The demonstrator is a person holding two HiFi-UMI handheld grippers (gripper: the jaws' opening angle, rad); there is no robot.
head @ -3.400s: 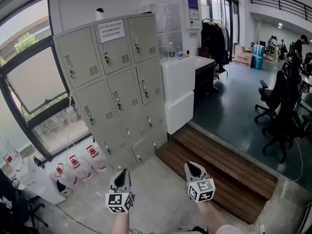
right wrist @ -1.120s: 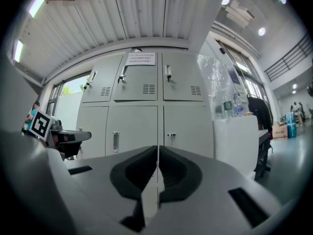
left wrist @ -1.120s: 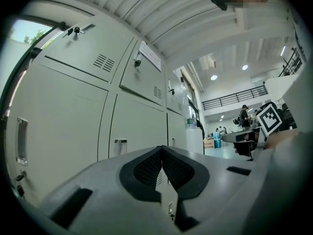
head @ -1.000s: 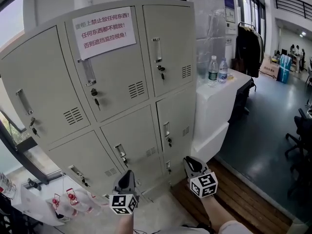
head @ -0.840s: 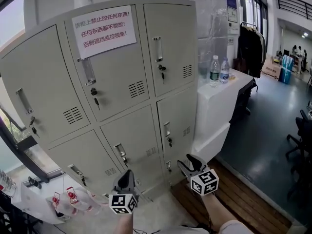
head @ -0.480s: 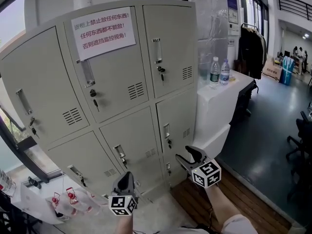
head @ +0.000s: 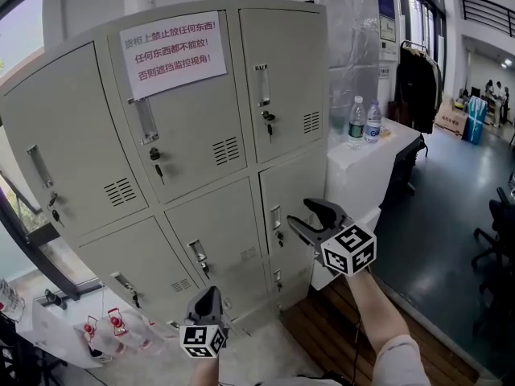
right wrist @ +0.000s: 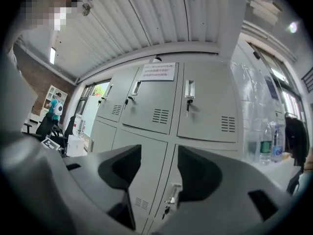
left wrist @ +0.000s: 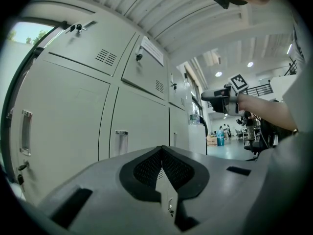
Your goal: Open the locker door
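Right gripper [head: 304,215], jaws just opened and empty, hangs just short of the locker door [head: 296,185], with the handle [head: 276,216] just left of its tips. A counter [head: 366,155] crowds its right. Left gripper [head: 208,294], jaws together, sits low and partly hides the doors behind.

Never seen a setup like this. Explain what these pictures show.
There is no robot: a person holds a two-jaw gripper in each hand. The head view looks down from the person's head at a grey metal locker cabinet, every visible door shut. The other two views ride on the grippers. The left gripper hangs low, jaws together, empty. The right gripper faces the middle-right door's silver handle. Its jaws have just been opening, with nothing between them.
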